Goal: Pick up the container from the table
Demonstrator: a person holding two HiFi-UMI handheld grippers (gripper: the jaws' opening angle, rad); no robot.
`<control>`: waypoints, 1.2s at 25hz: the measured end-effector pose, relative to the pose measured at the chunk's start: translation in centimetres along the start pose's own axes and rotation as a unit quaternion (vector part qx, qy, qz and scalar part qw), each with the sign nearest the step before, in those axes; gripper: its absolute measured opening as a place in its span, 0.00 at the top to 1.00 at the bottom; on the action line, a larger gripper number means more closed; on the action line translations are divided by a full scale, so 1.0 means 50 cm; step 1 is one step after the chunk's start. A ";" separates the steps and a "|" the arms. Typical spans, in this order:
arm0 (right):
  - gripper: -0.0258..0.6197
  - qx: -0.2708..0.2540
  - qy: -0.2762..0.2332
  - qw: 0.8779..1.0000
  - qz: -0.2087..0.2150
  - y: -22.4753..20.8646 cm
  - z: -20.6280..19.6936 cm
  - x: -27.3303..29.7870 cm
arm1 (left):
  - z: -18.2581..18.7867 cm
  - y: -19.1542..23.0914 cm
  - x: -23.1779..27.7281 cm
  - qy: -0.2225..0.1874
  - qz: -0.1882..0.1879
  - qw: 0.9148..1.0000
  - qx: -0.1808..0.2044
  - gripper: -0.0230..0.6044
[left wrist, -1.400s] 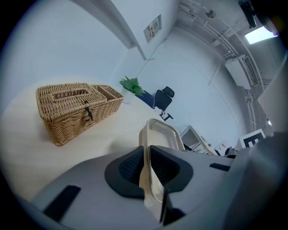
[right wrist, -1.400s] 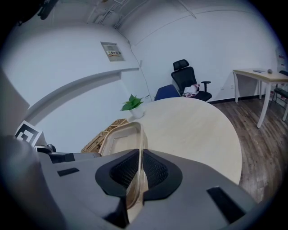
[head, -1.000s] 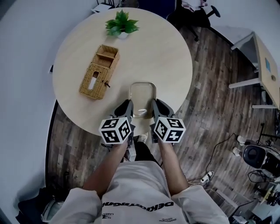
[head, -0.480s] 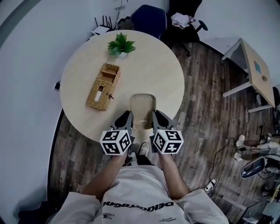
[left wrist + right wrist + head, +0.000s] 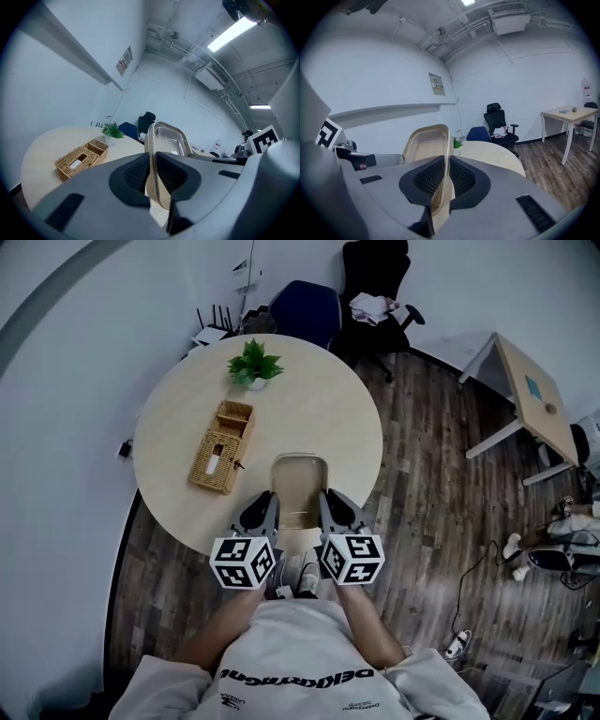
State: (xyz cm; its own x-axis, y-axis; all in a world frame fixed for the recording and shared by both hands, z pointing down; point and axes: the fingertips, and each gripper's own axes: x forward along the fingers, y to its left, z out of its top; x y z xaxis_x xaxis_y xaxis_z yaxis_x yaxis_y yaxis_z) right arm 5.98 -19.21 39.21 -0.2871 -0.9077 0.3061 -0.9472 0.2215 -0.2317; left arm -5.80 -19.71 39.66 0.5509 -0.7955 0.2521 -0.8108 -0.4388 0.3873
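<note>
A clear, shallow rectangular container [image 5: 298, 486] hangs in the air above the near edge of the round table [image 5: 328, 418], held between both grippers. My left gripper [image 5: 269, 507] is shut on its left rim, and the rim [image 5: 153, 165] runs between the dark ribbed pads in the left gripper view. My right gripper [image 5: 325, 505] is shut on the right rim, and that rim [image 5: 446, 180] is pinched between its pads in the right gripper view. The container [image 5: 426, 143] stretches away from the jaws, empty.
A wicker box [image 5: 222, 447] lies on the table's left half, and a small potted plant [image 5: 251, 365] stands at the far edge. Office chairs [image 5: 375, 282] stand beyond the table. A desk [image 5: 530, 399] is at the right, with cables on the wooden floor.
Both grippers have risen together with the container between them, lifting it off the table. The table looks smaller and farther below now.
</note>
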 end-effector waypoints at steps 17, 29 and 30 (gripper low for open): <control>0.87 -0.044 -0.066 0.997 -0.006 0.040 0.067 -0.053 | 0.061 -0.035 -0.052 -0.055 -0.013 0.997 0.057 0.87; 0.87 -0.045 -0.085 0.995 -0.019 0.025 0.077 -0.045 | 0.074 -0.038 -0.031 -0.068 -0.021 0.995 0.073 0.87; 0.87 -0.046 -0.086 0.995 -0.020 0.024 0.077 -0.044 | 0.074 -0.038 -0.029 -0.068 -0.021 0.995 0.074 0.87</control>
State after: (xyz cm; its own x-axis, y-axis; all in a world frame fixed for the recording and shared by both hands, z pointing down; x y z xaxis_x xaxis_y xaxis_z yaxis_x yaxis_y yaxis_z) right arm 6.02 -18.32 34.70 -0.2286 -0.9619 0.1497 -0.9685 0.2090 -0.1354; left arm -5.78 -19.29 35.27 0.5616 -0.8199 0.1111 -0.8130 -0.5218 0.2584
